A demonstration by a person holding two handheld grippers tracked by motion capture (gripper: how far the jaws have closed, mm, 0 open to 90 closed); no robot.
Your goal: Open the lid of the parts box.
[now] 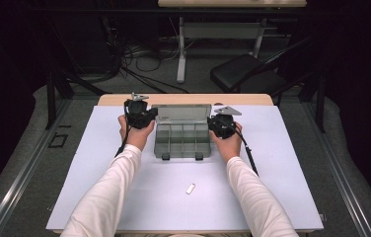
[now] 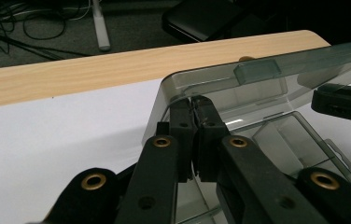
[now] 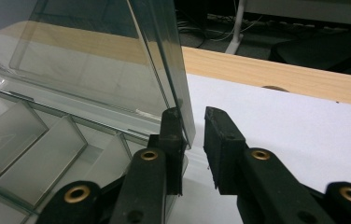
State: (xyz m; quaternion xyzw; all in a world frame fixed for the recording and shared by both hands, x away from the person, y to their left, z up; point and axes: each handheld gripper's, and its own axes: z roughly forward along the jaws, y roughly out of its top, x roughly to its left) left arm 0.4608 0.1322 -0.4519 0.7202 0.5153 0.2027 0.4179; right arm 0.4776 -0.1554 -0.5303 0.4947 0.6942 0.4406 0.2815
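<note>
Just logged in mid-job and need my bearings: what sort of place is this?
Probably a lab recording station: a white work mat on a wooden table, loose cables on grey carpet, a compartment box being handled.

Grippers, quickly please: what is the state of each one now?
Left gripper: shut on the lid of the clear box.
Right gripper: open; the lid's edge stands between its jaws, with a gap on one side.

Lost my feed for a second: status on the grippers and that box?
Left gripper shut on box lid corner. Right gripper open, astride the lid's other edge, not clamped. Lid raised, compartment box open. Small white piece lies apart, nothing blocking.
</note>
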